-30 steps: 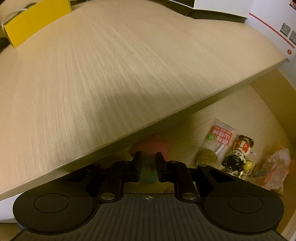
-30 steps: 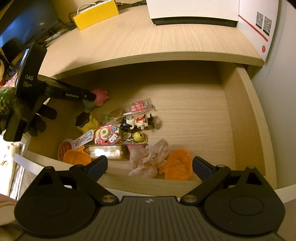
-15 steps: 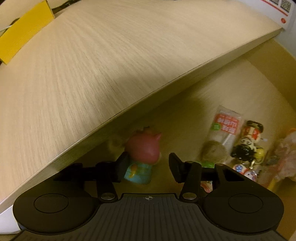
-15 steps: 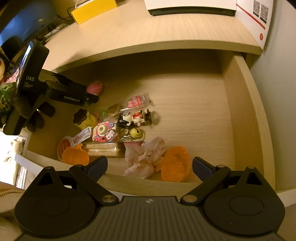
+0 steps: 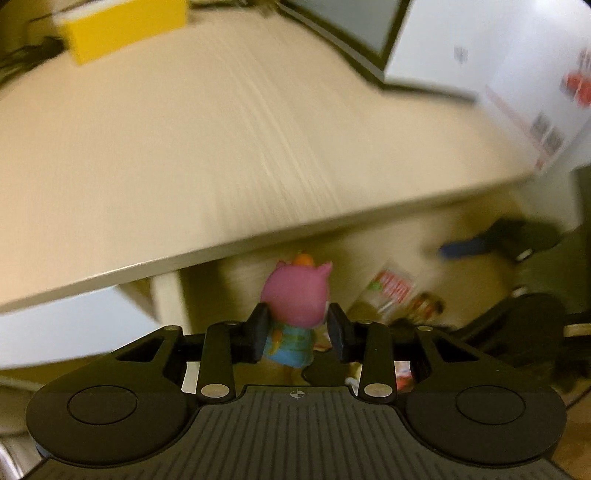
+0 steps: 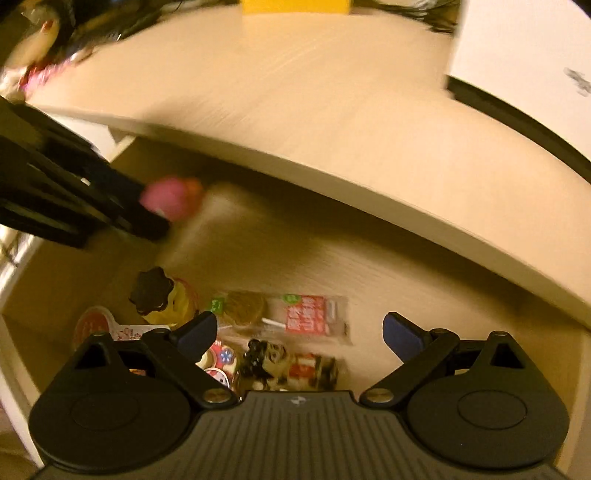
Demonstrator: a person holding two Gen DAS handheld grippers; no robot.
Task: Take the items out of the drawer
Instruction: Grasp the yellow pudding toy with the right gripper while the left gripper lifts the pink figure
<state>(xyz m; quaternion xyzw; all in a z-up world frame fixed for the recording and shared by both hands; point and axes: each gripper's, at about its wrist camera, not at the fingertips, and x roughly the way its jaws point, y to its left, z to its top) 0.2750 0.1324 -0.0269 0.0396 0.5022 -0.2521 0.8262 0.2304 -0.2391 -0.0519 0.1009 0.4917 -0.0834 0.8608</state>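
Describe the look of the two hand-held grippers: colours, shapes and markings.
Both are matte black plastic. The left hand-held gripper has a ribbed central plate with a small crosshair mark, two round discs at the sides, silver pivot screws, and short black fingers. The right hand-held gripper has the same build, but its fingertips carry dark blue pads, and its plate bears a small pale logo.

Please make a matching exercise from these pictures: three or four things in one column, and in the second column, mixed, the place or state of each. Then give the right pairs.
Things
1. pink pig figure in blue clothes
2. yellow box
3. clear lollipop packet with red label
4. right gripper

Places or states
A. lying flat on the floor of the open drawer
B. jaws wide apart, nothing between them
C. between the fingers of the left gripper
D. standing on the desk top, at the far edge

Pairs: 1-C, 2-D, 3-A, 4-B
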